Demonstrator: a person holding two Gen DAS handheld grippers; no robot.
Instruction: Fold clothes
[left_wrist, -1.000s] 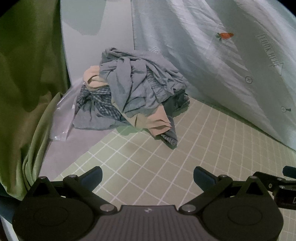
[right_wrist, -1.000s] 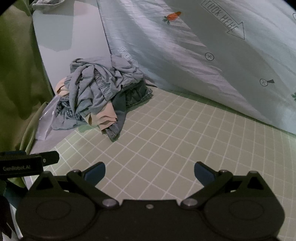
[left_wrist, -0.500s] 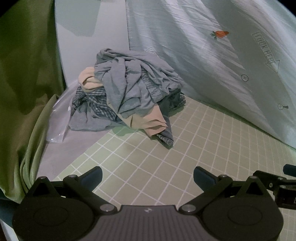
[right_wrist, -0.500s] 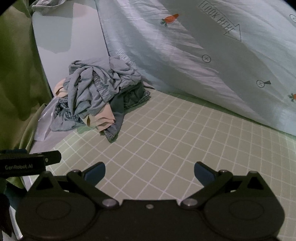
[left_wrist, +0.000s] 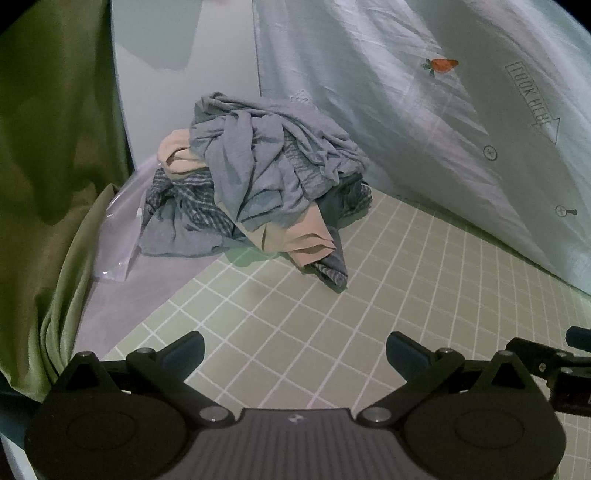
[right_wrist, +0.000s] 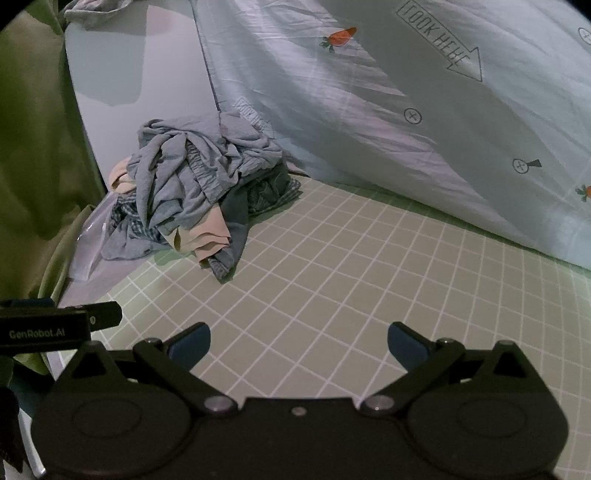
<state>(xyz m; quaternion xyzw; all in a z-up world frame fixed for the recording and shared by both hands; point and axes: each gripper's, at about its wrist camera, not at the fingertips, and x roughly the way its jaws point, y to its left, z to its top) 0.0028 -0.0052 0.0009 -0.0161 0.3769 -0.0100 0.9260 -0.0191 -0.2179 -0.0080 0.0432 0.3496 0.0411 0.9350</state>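
**Ana:** Bedsheet (left_wrist: 424, 122) first, pale blue and rumpled, printed with a carrot (left_wrist: 441, 65) and a "LOOK HERE" arrow (right_wrist: 441, 46), rising like a wall behind the clothes pile (left_wrist: 258, 184).

**Ben:** And under that pile, the green grid mat (left_wrist: 369, 295), white lines running from the heap down to both grippers. Left of the pile, an olive-green curtain (left_wrist: 48, 166) hangs in folds.

**Ana:** Now the pile itself, in the far left corner of the mat, pressed near the sheet's foot. On top, a grey-blue crumpled garment (left_wrist: 258, 162). Beneath it a peach piece (left_wrist: 299, 240) pokes out front and back, with checked blue fabric (left_wrist: 192, 206) on the pile's left side.

**Ben:** Clear plastic bag (left_wrist: 118, 236) just left of the pile, partly under it.

**Ana:** Grippers? Left gripper (left_wrist: 293, 349) hovers over the mat, well short of the pile, jaws spread wide, nothing between them.

**Ben:** Right gripper (right_wrist: 299, 341) likewise: jaws wide apart, empty, above bare mat, well apart from the pile. Each gripper's edge peeks into the other's view.
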